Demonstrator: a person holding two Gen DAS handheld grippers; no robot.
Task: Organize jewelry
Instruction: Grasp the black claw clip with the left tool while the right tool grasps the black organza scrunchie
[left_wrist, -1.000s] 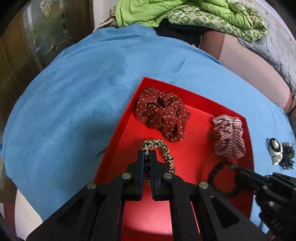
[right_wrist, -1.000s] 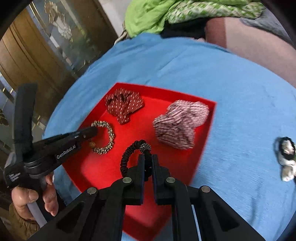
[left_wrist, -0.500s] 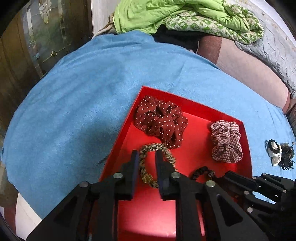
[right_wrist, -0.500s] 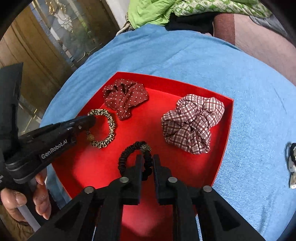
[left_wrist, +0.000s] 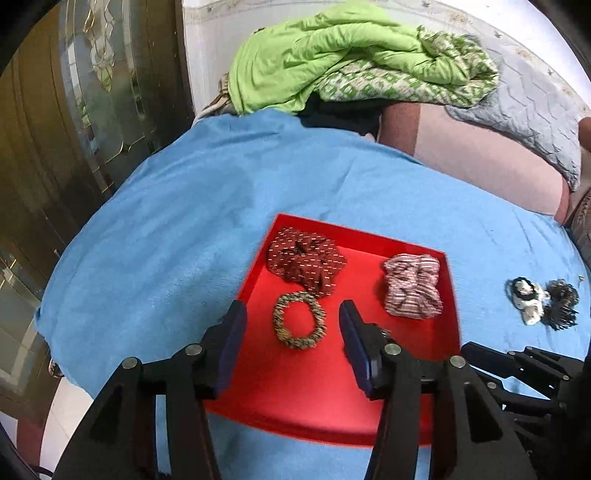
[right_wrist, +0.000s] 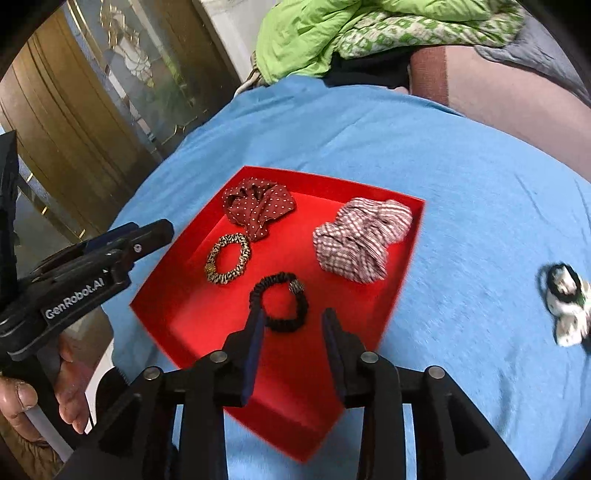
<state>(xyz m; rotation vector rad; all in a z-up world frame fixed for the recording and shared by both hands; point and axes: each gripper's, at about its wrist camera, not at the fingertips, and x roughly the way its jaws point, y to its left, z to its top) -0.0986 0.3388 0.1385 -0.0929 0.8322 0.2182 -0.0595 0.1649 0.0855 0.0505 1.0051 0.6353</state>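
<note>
The left claw (left_wrist: 291, 317) has just been opening; its jaws stand apart and empty above the leopard-print hair tie (left_wrist: 300, 320) lying in the red tray (left_wrist: 321, 387). The right claw (right_wrist: 292, 323), jaws likewise just parted, holds nothing, the black hair tie (right_wrist: 279, 306) lying before it. At one o'clock sits a checked scrunchie (right_wrist: 362, 238), at eleven a dotted one (right_wrist: 258, 208); at three, on the blue cloth (right_wrist: 461, 184), blurred, perhaps a white clip (right_wrist: 567, 308)

Bare near half of red tray (right_wrist: 291, 398) (four hair ties crowd the rest).
</note>
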